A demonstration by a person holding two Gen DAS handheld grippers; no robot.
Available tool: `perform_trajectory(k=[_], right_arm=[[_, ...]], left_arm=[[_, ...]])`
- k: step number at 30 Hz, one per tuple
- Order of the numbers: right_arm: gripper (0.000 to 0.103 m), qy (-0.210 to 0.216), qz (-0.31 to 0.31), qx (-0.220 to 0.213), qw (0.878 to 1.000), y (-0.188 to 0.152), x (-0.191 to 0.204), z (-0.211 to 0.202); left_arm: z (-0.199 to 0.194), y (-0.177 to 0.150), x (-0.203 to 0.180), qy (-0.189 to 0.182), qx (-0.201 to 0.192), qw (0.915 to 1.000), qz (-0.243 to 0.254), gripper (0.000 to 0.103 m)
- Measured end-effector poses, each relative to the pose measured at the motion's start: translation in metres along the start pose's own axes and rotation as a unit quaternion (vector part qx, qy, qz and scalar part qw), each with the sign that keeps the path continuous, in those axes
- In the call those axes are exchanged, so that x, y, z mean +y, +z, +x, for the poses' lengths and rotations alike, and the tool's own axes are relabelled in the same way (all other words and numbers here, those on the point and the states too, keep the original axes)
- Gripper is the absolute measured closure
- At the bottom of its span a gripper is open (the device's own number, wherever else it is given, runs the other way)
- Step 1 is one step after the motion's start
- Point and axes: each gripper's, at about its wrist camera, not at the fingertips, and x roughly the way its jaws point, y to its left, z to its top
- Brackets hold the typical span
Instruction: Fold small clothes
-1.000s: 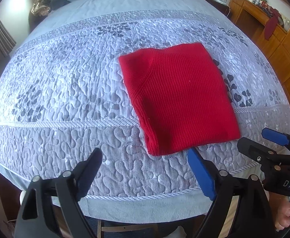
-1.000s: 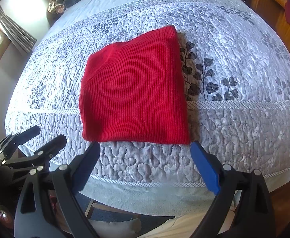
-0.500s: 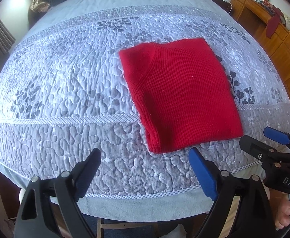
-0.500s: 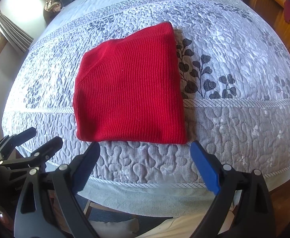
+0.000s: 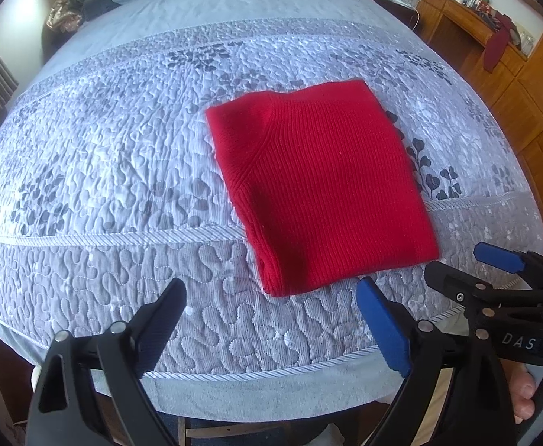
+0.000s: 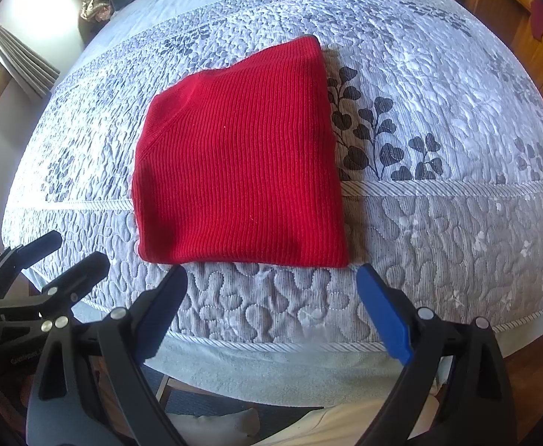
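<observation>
On a quilted grey bedspread (image 5: 96, 171), folded red sweater (image 5: 323, 186), wooden cabinets (image 5: 524, 85) beside, both grippers' fingers (image 5: 163, 319) wide, empty.

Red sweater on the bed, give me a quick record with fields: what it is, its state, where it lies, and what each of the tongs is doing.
item: red knit sweater
state: folded into a flat rectangle
location: on the quilted bedspread, near the bed's front edge
left tongs: open, empty, jaws just opened wider, clear of the sweater
right tongs: open, empty, just short of the sweater's near edge
contact: neither touches the sweater
</observation>
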Motion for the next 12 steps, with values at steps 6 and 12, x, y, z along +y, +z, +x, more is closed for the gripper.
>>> perform_trajectory(k=[6, 12], right_arm=[[0.011, 0.001, 0.0, -0.001, 1.0, 0.0014, -0.0009, -0.0002], [0.011, 0.001, 0.001, 0.0, 1.0, 0.0026, -0.0015, 0.0004]], left_arm=[[0.0023, 0.0017, 0.0012, 0.004, 0.004, 1.0, -0.006, 0.008], [0.0012, 0.0025, 0.0003, 0.015, -0.001, 0.9999, -0.002, 0.008]])
